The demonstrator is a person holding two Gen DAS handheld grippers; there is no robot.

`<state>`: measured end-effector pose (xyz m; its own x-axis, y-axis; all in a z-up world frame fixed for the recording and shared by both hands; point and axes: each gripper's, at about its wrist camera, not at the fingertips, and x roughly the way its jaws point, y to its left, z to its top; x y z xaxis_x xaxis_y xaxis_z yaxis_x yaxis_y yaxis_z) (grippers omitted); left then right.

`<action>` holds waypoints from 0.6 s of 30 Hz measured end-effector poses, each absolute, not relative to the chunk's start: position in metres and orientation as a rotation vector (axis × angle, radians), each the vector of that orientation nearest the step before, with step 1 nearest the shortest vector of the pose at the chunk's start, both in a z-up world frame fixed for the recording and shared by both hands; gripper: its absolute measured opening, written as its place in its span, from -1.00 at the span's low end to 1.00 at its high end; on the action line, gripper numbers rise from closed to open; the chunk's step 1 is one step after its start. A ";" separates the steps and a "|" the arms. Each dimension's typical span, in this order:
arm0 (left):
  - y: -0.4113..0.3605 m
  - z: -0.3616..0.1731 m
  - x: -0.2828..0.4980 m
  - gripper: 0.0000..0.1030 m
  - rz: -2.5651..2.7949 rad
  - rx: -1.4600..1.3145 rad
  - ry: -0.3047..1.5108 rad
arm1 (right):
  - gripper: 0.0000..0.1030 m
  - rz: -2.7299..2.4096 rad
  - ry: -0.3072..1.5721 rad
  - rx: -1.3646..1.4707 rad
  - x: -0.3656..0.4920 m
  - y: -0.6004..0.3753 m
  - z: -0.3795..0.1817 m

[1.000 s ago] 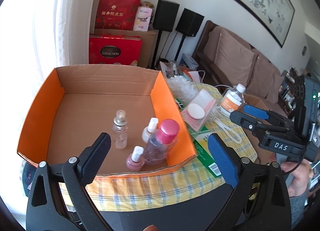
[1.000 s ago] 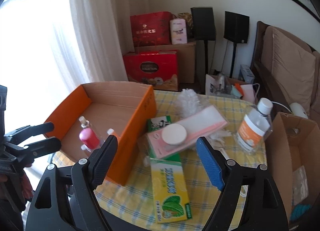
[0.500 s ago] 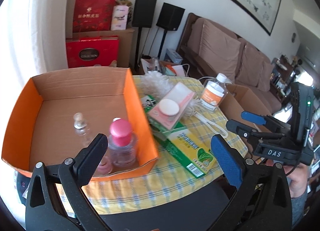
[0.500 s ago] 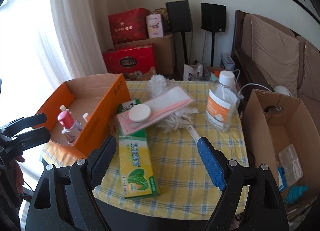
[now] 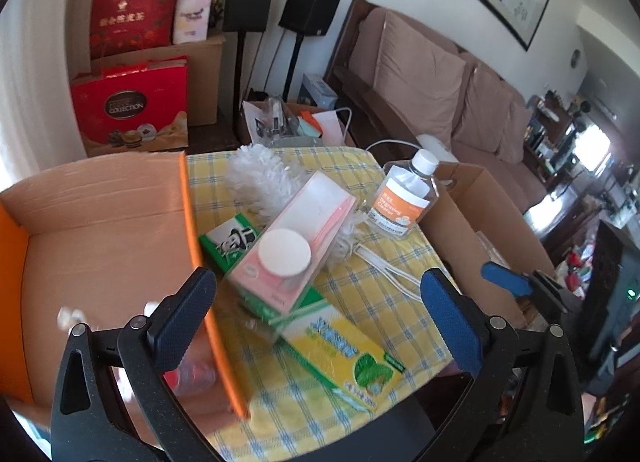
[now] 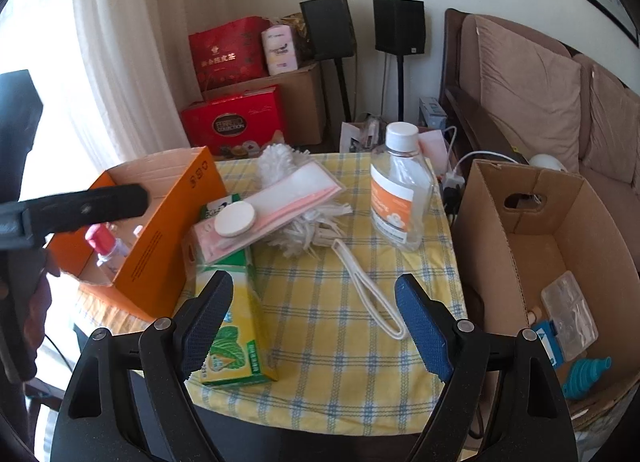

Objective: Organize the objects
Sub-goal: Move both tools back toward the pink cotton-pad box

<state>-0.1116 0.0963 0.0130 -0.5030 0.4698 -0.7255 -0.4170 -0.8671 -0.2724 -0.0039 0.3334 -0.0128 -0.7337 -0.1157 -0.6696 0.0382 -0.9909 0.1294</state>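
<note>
On the yellow checked table [image 6: 320,302] lie a pink pack with a white round lid [image 6: 256,214], a green-yellow box [image 6: 236,326] under it, a white fluffy duster [image 6: 304,222] and a clear degreaser bottle with an orange label [image 6: 400,198]. The orange cardboard box [image 6: 160,230] at the left holds small bottles, one with a pink cap [image 6: 100,240]. My left gripper [image 5: 320,322] is open and empty over the pink pack [image 5: 292,246] and the orange box's right wall [image 5: 200,254]. My right gripper [image 6: 312,326] is open and empty above the table's near edge.
A brown cardboard box [image 6: 540,246] at the table's right holds a clear plastic case and a teal funnel. Red gift boxes [image 6: 236,122], speakers and a sofa [image 6: 540,102] stand behind the table. A curtain hangs at the left.
Both grippers have swung to the right. The left view has left the orange box's inside and now faces the pink pack and degreaser bottle. Both stay open and empty.
</note>
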 end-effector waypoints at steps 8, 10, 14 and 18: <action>0.128 -0.009 -0.146 0.93 2.340 -1.246 0.038 | 0.64 -2.859 -0.203 1.126 -0.014 0.349 -0.018; 0.137 -0.018 -0.154 0.86 2.332 -1.277 0.074 | 0.64 -2.857 -0.213 1.132 -0.015 0.351 -0.020; 0.148 -0.032 -0.169 0.72 2.314 -1.351 0.146 | 0.64 -2.848 -0.227 1.152 -0.018 0.356 -0.027; 0.155 -0.043 -0.181 0.72 2.295 -1.417 0.215 | 0.64 -2.842 -0.242 1.165 -0.021 0.359 -0.031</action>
<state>-0.1807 0.1549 -0.0433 -0.3834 0.2787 -0.8805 -0.4377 -0.8944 -0.0926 -0.0207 0.3588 -0.0314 -0.7126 -0.1153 -0.6920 -0.0034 -0.9858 0.1677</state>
